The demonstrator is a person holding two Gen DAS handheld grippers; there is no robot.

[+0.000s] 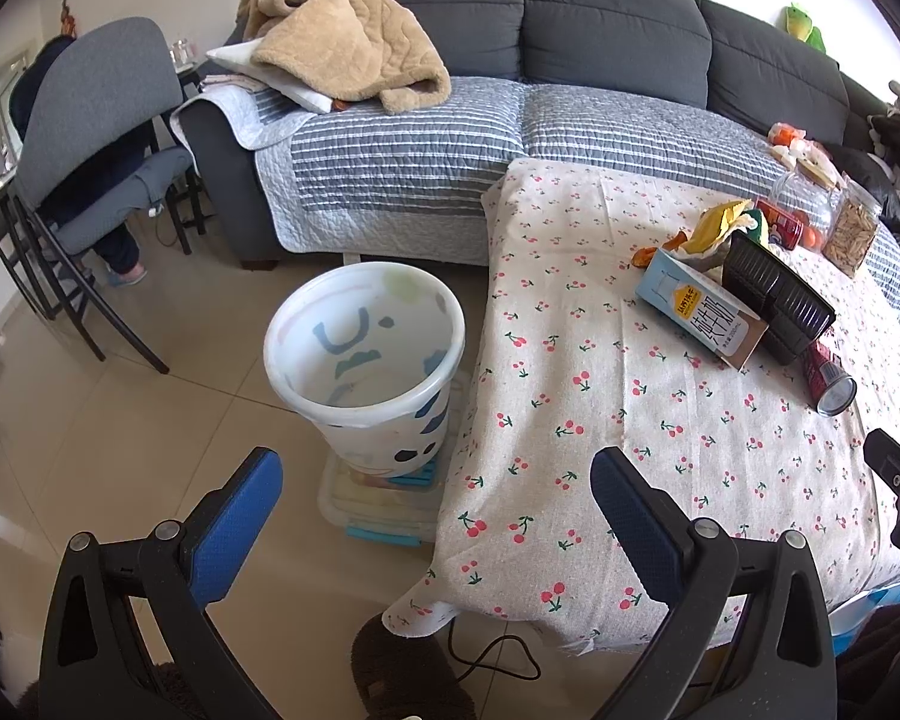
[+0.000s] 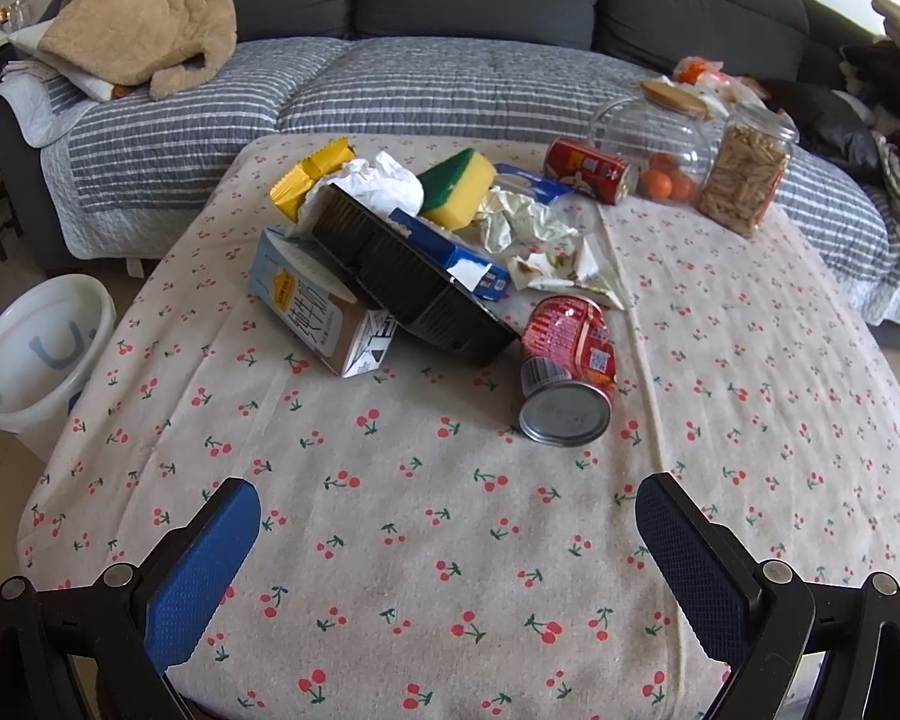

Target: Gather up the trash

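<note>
Both grippers, left [image 1: 437,480] and right [image 2: 448,507], jaws spread wide, holding nothing, over cherry-print tablecloth [image 2: 450,540]. Red can [image 2: 567,369] lies on its side nearest, then milk carton [image 2: 318,312] under black tray [image 2: 408,276]. White bin [image 1: 363,366] on floor left of table.

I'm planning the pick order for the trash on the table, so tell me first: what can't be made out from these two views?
- Milk carton: its far end lies under the black tray in both views.
- Blue box: mostly covered by the tray and sponge, right wrist view.
- Bin: the rim hides part of its floor in the left wrist view; cut by the frame edge in the right.
- Near can: whether it is empty, only its base faces the camera.
</note>
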